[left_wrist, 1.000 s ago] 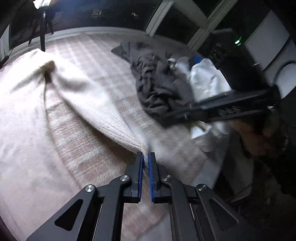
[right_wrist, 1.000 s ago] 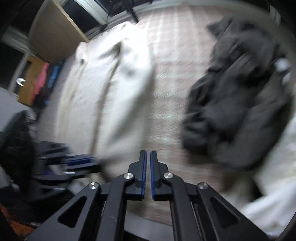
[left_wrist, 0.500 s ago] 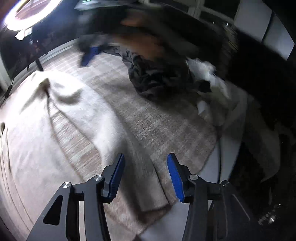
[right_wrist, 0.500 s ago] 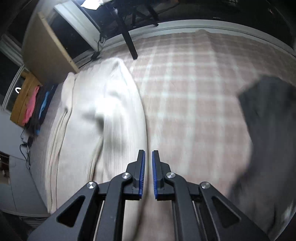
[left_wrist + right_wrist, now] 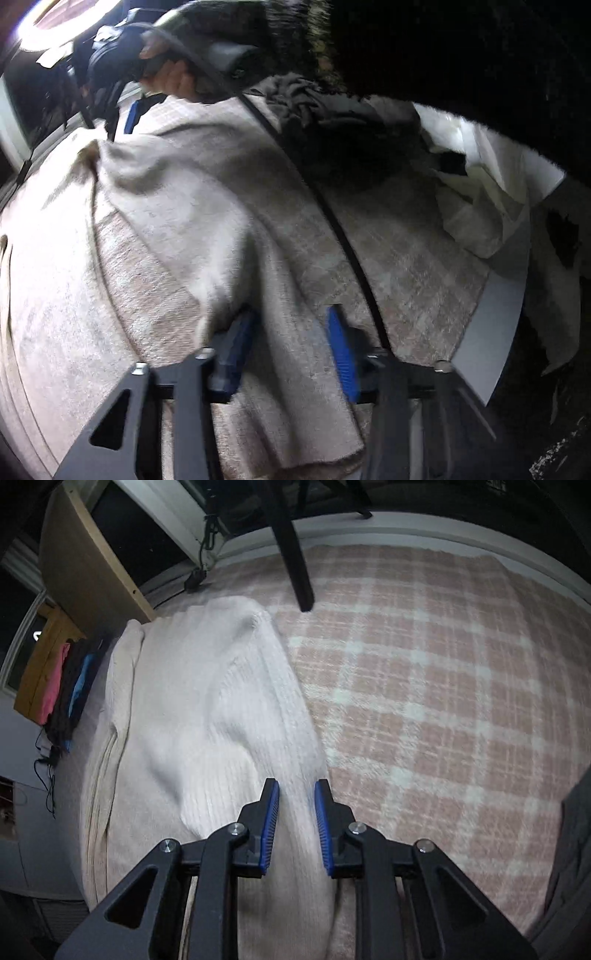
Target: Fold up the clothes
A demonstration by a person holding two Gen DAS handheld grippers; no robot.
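A cream knit sweater (image 5: 207,716) lies spread over the left part of a bed covered by a pink-and-white plaid blanket (image 5: 424,686), one sleeve or side panel already folded inward along its length. The step in hand appears to be that lengthwise fold: both tools are placed at the garment's near edge, seemingly about to take a fresh hold.

The left hand-held gripper (image 5: 291,350) has a ridge of the knit running between its blue pads; its jaws, which have just been closing, stand apart and do not visibly press the cloth. The right hand-held gripper (image 5: 295,823), its jaws just opening, straddles the folded edge of the sweater where it meets the blanket, pads spread and not clamped on the fabric.

In the left wrist view the person's right hand (image 5: 173,74) shows at the top of frame, a cable trailing from it across the bed.

A dark grey garment (image 5: 321,107) and white cloth (image 5: 480,206) wait heaped toward the bed's far right side. The next move likely calls for both sets of jaws to close on the edge together, then a level carry across so the fold lands straight.
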